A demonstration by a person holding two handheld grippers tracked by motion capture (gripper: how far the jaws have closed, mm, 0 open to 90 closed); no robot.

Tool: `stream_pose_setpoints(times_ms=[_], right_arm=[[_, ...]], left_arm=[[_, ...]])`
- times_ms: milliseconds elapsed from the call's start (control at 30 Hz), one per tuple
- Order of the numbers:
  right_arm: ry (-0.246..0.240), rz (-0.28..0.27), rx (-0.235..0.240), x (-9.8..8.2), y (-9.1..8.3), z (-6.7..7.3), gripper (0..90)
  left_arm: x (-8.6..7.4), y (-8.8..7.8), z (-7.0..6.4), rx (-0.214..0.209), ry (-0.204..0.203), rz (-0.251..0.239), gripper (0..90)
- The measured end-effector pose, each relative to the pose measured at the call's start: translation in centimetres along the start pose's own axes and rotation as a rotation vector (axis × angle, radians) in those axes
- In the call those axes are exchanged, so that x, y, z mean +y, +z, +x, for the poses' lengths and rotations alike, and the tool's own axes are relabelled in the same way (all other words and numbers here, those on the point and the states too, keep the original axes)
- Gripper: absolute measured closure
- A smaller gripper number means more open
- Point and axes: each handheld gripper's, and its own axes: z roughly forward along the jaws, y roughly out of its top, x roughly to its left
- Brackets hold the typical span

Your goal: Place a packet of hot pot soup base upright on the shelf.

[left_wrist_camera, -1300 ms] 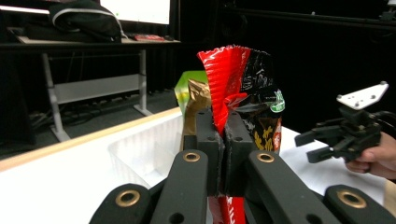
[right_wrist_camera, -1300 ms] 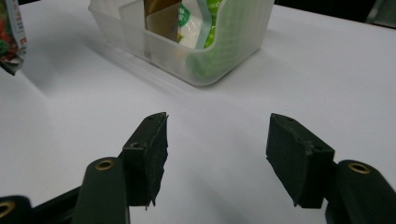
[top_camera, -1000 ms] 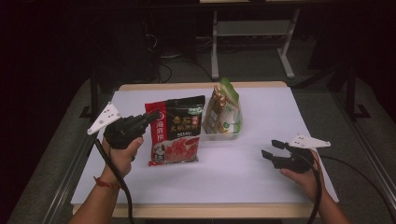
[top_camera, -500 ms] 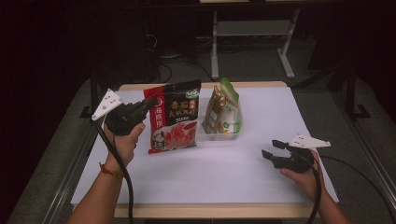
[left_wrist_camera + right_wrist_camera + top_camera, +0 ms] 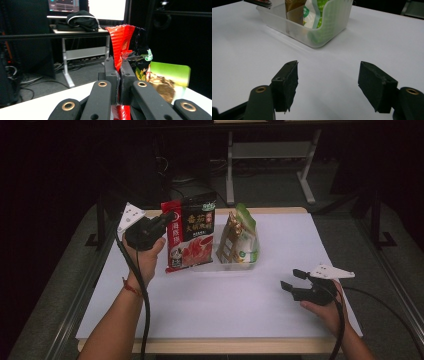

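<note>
**Red-and-black pouch held upright at the clear tub**

The left tongs (image 5: 167, 217) are clenched on the upper left edge of a flat red-and-black foil food pouch (image 5: 190, 235) printed with a picture of red food, and hold it upright. In the left gripper view the two black jaws are pressed together with the pouch's crimped red edge (image 5: 120, 47) squeezed between them, and the pouch rises above the jaws. From the high view the pouch's lower edge sits at the left end of a shallow clear plastic tub (image 5: 227, 265) on the white tabletop (image 5: 210, 305); whether it touches the tub's floor or hangs just over it cannot be told.

In the right part of the tub stands a green, white and brown snack bag (image 5: 240, 237), leaning a little, just beside the pouch. The right gripper view shows this bag (image 5: 312, 12) behind the tub's ribbed translucent wall (image 5: 329, 25).

The right tongs (image 5: 292, 280) are released, low over the bare tabletop near its right front, well apart from the tub. Their two black pads (image 5: 287, 85) stand wide apart with only white surface between them, pointing toward the tub. A black cable trails from each gripper toward the person's side.
</note>
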Motion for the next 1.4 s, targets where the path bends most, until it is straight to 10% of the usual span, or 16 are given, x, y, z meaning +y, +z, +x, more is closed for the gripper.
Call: stream_pose_setpoints(times_ms=[733,1400], right_arm=[[-0.004,0.009,0.009,-0.1,0.1,0.2,29.0],[-0.014,0.033,0.033,-0.3,0.6,0.5,28.9]], left_arm=[[1.8,4.5,-0.6,0.195,-0.008,0.056,87.9],[1.5,10.2,-1.8,0.29,-0.027,0.087,87.8]])
